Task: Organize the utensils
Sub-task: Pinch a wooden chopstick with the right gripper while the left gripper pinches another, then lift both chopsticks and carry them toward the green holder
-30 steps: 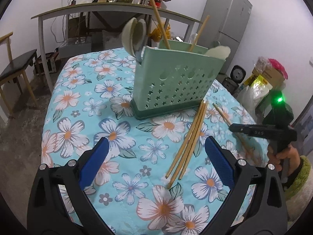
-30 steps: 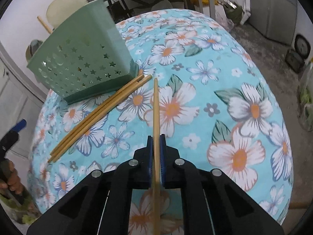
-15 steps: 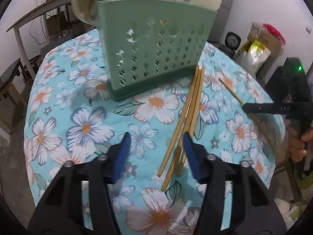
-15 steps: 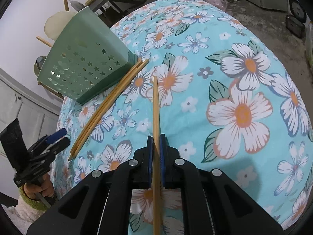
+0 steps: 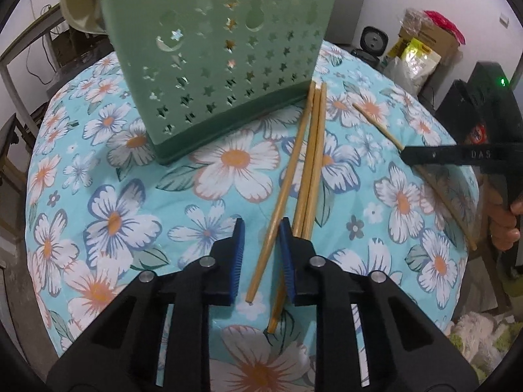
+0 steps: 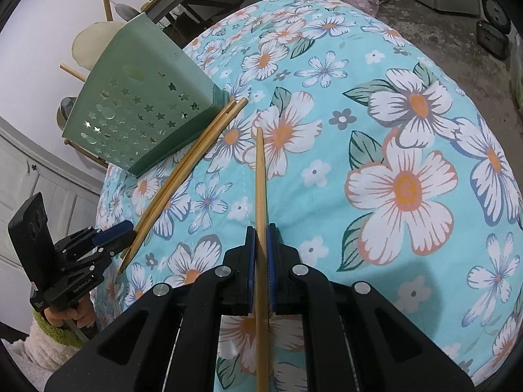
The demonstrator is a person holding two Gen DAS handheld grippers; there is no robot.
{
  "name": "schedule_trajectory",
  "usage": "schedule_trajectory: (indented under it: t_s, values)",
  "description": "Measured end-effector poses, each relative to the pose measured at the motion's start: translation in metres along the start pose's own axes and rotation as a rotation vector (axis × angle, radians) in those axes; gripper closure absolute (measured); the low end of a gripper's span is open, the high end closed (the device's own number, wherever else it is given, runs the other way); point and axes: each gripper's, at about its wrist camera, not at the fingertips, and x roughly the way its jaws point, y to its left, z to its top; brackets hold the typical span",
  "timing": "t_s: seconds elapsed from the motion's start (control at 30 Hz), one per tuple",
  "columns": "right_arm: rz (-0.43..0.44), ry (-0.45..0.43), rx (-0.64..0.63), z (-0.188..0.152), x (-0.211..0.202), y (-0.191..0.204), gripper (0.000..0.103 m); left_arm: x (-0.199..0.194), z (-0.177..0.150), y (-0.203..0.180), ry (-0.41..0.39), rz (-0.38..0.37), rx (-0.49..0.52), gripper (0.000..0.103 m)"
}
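The left claw (image 5: 260, 241) has dropped to the floral bench (image 5: 108, 215), jaws just closing around one loose chopstick (image 5: 287, 176) by the green holder (image 5: 215, 65), pads not yet pressing, while the right claw (image 6: 260, 248) stays clamped on another chopstick (image 6: 260, 176).

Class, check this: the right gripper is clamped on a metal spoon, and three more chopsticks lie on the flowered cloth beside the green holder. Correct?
Not quite. The right gripper is clamped on a wooden chopstick, not a metal spoon, as the right wrist view shows. The rest holds: three chopsticks lie on the flowered cloth beside the green holder.
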Motion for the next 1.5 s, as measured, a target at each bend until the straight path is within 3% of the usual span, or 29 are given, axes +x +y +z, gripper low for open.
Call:
schedule_trajectory:
  t_s: [0.07,0.23,0.43,0.67,0.83,1.07,1.5]
  values:
    - [0.002,0.0,0.002,0.0,0.0,-0.001,0.096,0.002,0.001,-0.001,0.001,0.005,-0.003,0.092]
    - [0.003,0.001,0.003,0.0,0.0,-0.001,0.096,-0.003,0.001,0.001,-0.014,-0.018,-0.039,0.092]
    - [0.002,0.0,-0.001,0.0,-0.001,-0.001,0.096,-0.036,-0.01,-0.002,-0.017,-0.052,-0.064,0.094]
    - [0.002,0.002,-0.009,0.0,-0.001,0.0,0.096,-0.055,-0.053,0.017,0.111,-0.056,-0.173,0.096]
    - [0.007,0.006,-0.011,-0.002,-0.002,0.003,0.096,-0.06,-0.067,0.02,0.126,-0.07,-0.199,0.096]
    - [0.012,0.034,-0.017,-0.007,-0.004,0.009,0.096,-0.057,-0.044,0.017,0.078,-0.118,-0.211,0.087]
    - [-0.055,0.05,-0.084,0.015,0.006,0.024,0.09,-0.006,0.03,0.015,-0.008,-0.008,-0.099,0.086]
